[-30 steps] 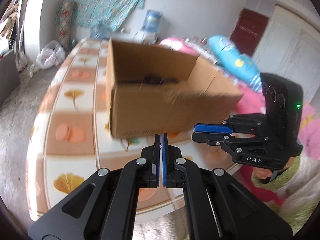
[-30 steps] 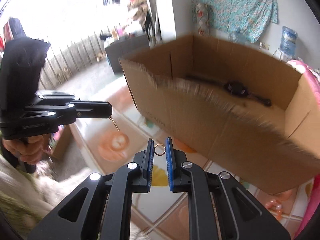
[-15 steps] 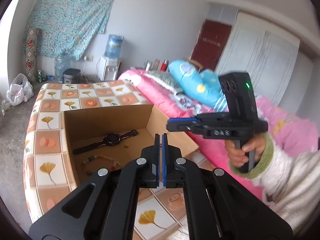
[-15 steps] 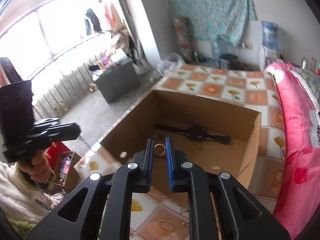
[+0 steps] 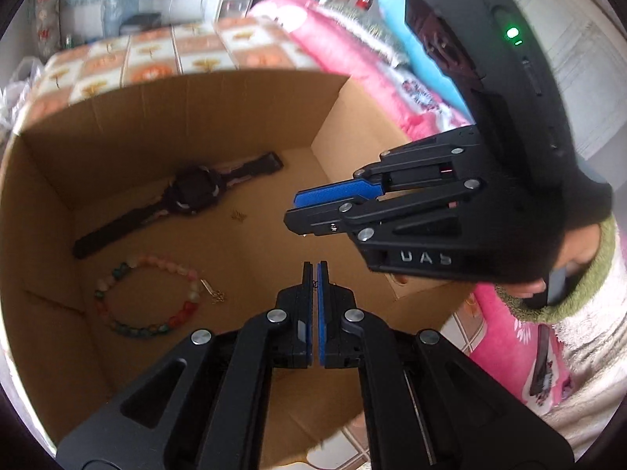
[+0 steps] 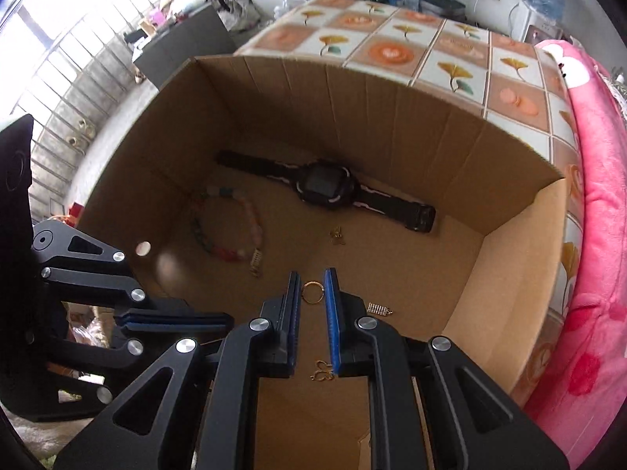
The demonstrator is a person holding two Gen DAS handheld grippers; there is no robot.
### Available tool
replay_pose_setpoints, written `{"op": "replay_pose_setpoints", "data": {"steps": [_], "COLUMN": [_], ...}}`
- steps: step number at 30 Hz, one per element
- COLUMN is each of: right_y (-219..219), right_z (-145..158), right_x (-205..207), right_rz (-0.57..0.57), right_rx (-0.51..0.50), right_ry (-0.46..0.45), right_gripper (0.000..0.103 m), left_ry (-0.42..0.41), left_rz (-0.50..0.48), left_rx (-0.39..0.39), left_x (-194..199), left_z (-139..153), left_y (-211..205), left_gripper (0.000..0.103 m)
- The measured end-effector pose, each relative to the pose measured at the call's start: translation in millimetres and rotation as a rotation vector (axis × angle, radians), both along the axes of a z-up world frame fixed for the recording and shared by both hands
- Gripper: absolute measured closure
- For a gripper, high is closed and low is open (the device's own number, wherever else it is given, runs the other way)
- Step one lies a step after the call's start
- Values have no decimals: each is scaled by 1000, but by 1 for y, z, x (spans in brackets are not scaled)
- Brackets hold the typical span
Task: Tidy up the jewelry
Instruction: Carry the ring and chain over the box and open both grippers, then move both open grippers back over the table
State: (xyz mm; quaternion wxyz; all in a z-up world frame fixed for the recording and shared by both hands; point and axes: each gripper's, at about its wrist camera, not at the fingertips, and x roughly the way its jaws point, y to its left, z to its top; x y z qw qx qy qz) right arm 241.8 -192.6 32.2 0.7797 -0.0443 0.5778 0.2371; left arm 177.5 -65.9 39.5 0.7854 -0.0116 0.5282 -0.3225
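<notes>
Two grippers hang over the open box. Your right gripper has its fingers narrow, pinching a gold ring that sits upright between the blue pads, above the box floor. Your left gripper has its fingers closed together, with a thin bit of chain just visible in the slit; what hangs from it you cannot tell here. On the box floor near the right fingers lie small gold charms. Further in lies a bead bracelet, and beyond it a black watch lies flat near the far wall. Past the box, the patterned tabletop meets a pink blanket.
</notes>
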Motion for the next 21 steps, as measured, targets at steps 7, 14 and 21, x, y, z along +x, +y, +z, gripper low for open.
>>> {"op": "replay_pose_setpoints", "data": {"steps": [7,14,21], "right_y": [2,-2,-12], "right_z": [-8,-1,25], "right_x": [4,3,-8], "right_rz": [-2,-23,-71], "right_rx": [-8,14,49], "right_ry": [18,-18,-93], "right_gripper": [86,83,80], "left_ry": [51,41,-2], "left_rz": [19,44,70], "left_rx": [26,36,13], "left_x": [16,15,7], "left_z": [-16,-14,2], "left_y": [-7,-2,7], "left_gripper": [83,69,67]}}
